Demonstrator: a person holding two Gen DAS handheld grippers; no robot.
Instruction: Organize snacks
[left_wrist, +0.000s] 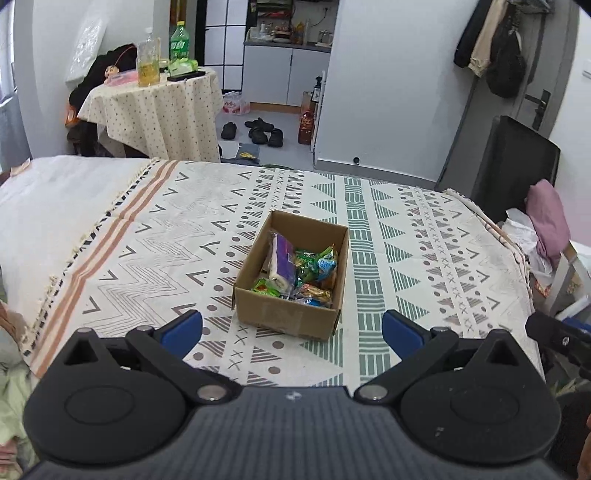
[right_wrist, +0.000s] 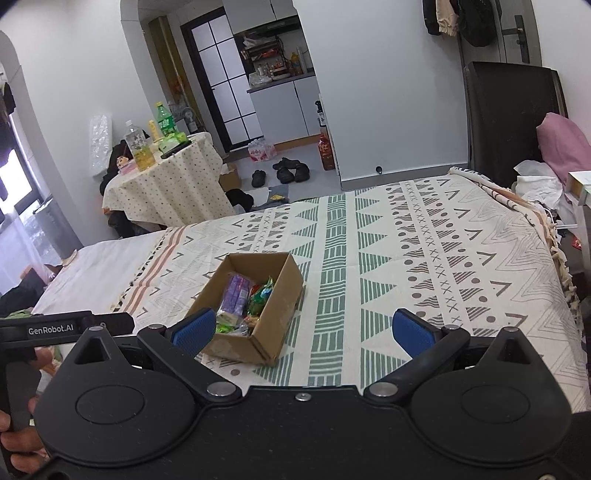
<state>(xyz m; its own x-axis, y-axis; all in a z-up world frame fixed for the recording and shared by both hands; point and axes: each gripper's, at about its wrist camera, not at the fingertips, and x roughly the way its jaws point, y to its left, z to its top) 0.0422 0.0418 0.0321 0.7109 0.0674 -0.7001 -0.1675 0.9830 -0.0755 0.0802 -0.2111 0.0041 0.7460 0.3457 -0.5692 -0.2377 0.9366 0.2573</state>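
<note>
Both grippers hover level above the bed's patterned blanket (left_wrist: 406, 236), jaws spread wide and empty. The cardboard box (left_wrist: 291, 273) of snack packets (left_wrist: 310, 269) sits just ahead of the left gripper (left_wrist: 291, 330), and ahead-left of the right gripper (right_wrist: 303, 330).

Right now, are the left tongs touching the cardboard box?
Apart. The left wrist view shows the left tongs open, with patterned blanket visible between both blue pads and the cardboard box.

Right claw (right_wrist: 301, 330) is hovering wide open, empty, above the bed (right_wrist: 424, 258); box (right_wrist: 246, 306) of snacks (right_wrist: 243, 299) is sitting just ahead.
</note>
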